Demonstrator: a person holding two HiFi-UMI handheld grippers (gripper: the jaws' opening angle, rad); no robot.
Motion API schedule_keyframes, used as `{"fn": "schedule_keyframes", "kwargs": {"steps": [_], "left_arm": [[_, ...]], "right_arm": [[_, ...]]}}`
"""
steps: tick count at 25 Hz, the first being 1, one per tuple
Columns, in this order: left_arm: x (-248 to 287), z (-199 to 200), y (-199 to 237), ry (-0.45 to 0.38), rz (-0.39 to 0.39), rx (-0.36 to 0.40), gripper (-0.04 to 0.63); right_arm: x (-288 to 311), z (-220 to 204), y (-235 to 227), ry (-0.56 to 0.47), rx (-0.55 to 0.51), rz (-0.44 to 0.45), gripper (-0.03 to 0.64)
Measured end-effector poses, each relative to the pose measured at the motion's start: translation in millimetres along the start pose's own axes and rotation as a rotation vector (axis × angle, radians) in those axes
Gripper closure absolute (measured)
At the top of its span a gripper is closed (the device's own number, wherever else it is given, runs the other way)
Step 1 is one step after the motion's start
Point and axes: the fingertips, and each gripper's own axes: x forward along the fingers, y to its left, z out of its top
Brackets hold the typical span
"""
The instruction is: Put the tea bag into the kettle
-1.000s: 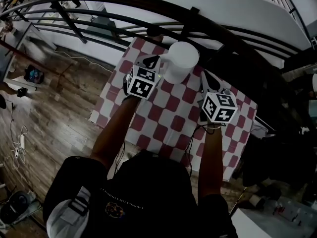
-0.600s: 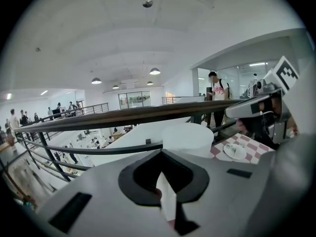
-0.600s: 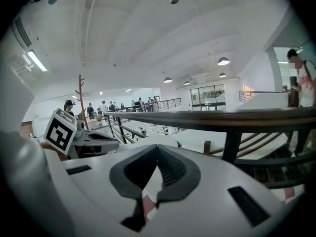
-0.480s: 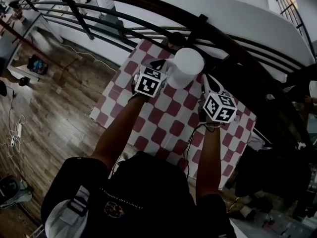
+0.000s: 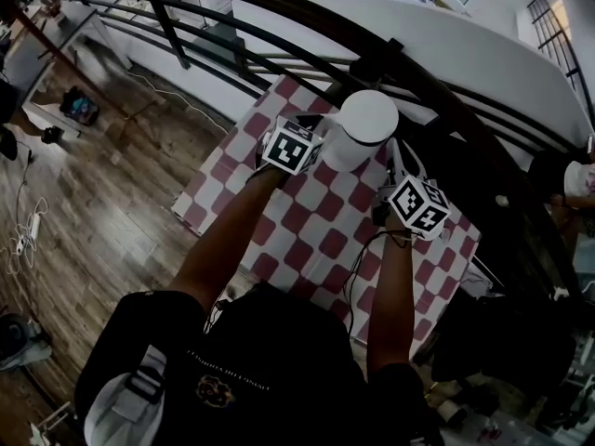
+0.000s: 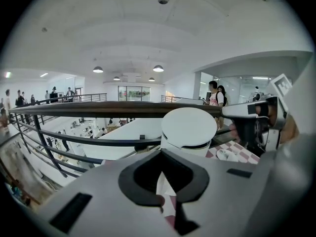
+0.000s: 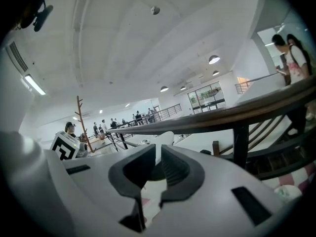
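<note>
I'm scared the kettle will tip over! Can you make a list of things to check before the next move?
1. Kettle stands upright on the checked tablecloth: ok.
2. Kettle top open for dropping something in: not ok, the white lid covers it.
3. Tea bag found: cannot tell, no view shows one clearly.
4. Left claw, right beside the kettle: jaws together, nothing seen pinched: ok.
5. Right claw empty: cannot tell; its jaws are opening, and the narrow gap shows white, maybe just background.
6. Claws apart from each other, one each side of the kettle: ok.
</note>
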Motion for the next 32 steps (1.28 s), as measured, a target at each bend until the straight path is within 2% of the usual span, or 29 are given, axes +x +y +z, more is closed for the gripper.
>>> {"fn": "schedule_keyframes", "kwargs": {"steps": [2,5,9,11,14,18,20,26,32], "left_arm": [[0,-1,0,0.003,-0.001,0.003,0.597],[-1,-1,0,0.006,0.004,0.011,0.597],[-2,-1,1,0.002,0.019,0.015,0.598],[-1,0,1,0.001,0.018,0.014,0.597],[-1,1,0,-0.002,0.024,0.019,0.597],[-4,2,0,-0.010,0.039,0.031,0.597],[-4,2,0,-0.008,0.049,0.034,0.598],[-4,4,-1,-0.019,0.042,0.027,0.597],[-6,4,-2,-0.014,0.043,0.034,0.598]], "right_arm": [[-1,-3,-9,0.005,0.021,-0.045,0.591],[6,-22,-22,0.079,0.044,-0.087,0.591],[23,-42,-22,0.151,0.047,-0.062,0.591],[25,-37,-13,0.131,0.030,-0.034,0.592],[22,-20,7,0.047,-0.022,0.034,0.595],[21,-8,50,-0.040,-0.150,0.218,0.601],[20,-4,68,-0.064,-0.219,0.269,0.603],[19,-5,59,-0.070,-0.186,0.224,0.601],[11,-6,55,-0.068,-0.182,0.214,0.601]]}}
